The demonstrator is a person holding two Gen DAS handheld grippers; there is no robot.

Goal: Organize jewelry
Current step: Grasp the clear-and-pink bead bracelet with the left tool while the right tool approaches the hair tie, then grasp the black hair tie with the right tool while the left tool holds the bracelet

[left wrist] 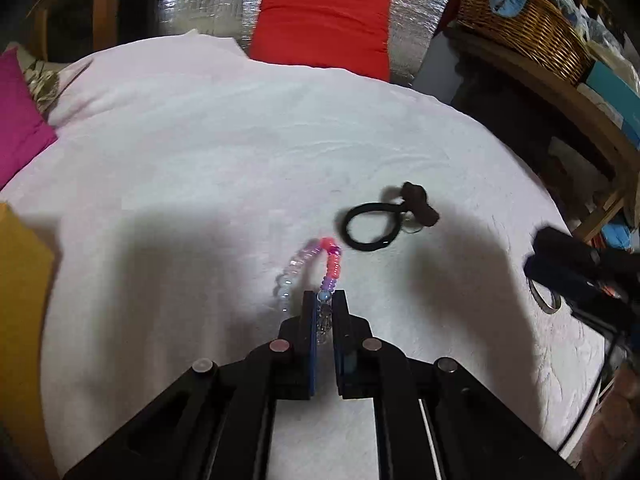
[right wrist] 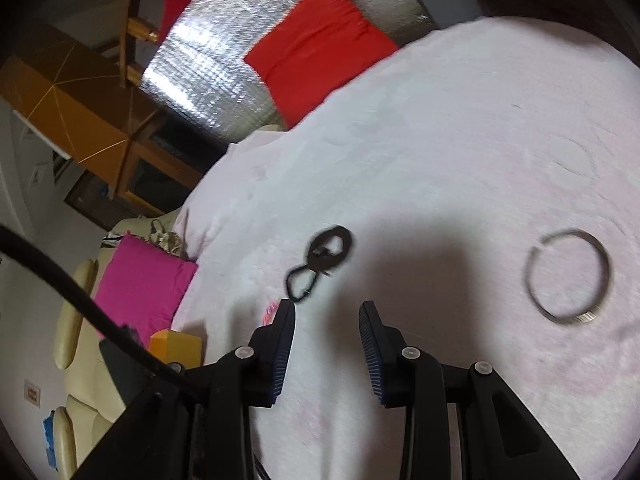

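My left gripper (left wrist: 325,298) is shut on a beaded bracelet (left wrist: 310,268) of clear, pink, red and purple beads, whose loop hangs forward over the white cloth (left wrist: 200,152). A black hair tie with a brown bow (left wrist: 384,220) lies just beyond it to the right; it also shows in the right wrist view (right wrist: 320,260). My right gripper (right wrist: 327,310) is open and empty above the cloth, with the hair tie just ahead of its left finger. A silver bangle (right wrist: 568,276) lies to its right. A bit of the bracelet (right wrist: 270,312) peeks out beside the left finger.
A yellow box (left wrist: 20,300) stands at the cloth's left edge, and also shows in the right wrist view (right wrist: 176,346). A magenta cushion (left wrist: 20,120), a red cushion (left wrist: 324,28) and a wicker basket (left wrist: 528,28) surround the cloth. The right gripper's body (left wrist: 580,272) sits at the right.
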